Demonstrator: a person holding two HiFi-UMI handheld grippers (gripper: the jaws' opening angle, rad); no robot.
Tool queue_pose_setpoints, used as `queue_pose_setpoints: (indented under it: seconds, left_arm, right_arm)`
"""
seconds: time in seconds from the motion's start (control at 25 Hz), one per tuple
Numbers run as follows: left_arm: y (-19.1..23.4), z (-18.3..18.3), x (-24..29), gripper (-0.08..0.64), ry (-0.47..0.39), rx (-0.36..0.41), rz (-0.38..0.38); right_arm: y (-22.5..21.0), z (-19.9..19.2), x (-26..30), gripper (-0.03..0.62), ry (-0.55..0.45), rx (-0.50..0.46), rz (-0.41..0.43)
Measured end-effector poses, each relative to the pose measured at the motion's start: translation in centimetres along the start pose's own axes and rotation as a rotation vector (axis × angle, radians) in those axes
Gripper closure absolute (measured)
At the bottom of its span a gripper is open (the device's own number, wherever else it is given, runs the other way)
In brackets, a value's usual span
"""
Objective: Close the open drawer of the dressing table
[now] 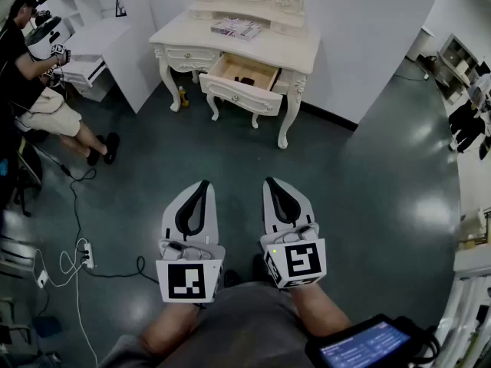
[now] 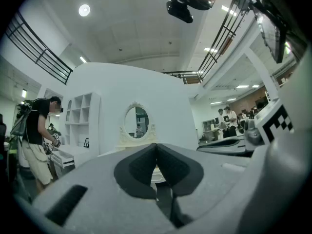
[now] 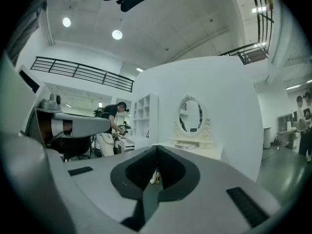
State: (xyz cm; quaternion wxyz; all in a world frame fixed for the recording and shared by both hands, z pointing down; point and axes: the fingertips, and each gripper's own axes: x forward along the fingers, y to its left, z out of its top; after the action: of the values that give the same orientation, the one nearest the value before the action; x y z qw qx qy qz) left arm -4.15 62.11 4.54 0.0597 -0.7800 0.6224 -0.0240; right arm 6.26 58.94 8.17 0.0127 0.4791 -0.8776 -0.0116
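both grippers sit level just over the person's lap. the left gripper (image 1: 204, 184) and the right gripper (image 1: 270, 182) each have their jaws pressed together on nothing. off to the left gripper's side a cable and power strip (image 1: 87, 254) lie on the floor. well ahead of both tips, across bare floor, stands the dressing table (image 1: 192, 31), its centre drawer (image 1: 240, 96) pulled out, so closing has not begun. left of it another person (image 1: 31, 75) is busy at a desk.

i'd worry about a push landing off-centre, which could skew the drawer, or a hard shove sliding the table on its slim legs.

only the head view shows the drawer. each gripper view has its own jaws covering it and shows the mirror (image 2: 136, 122) above instead.
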Motion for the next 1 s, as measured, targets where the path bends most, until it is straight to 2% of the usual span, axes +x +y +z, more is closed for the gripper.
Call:
queue_pose_setpoints:
  seconds: [0.4,0.76,1.0]
  left_arm:
    - [-1.8,-0.7,3.5,0.545,0.038,-0.011,0.021]
    - [-3.2,-0.6,7.6,0.545,0.048,-0.016,0.06]
    - [-3.5,0.0,9.3,0.545,0.041,0.013,0.089]
  right_arm:
    - [-4.0,-0.1,1.2,0.58,-0.014,0.025,0.009]
    - [-8.2,-0.1,3.6,0.578,-0.018,0.044,0.059]
    - [-9.8,-0.4,5.4,0.578,-0.011,0.057,0.096]
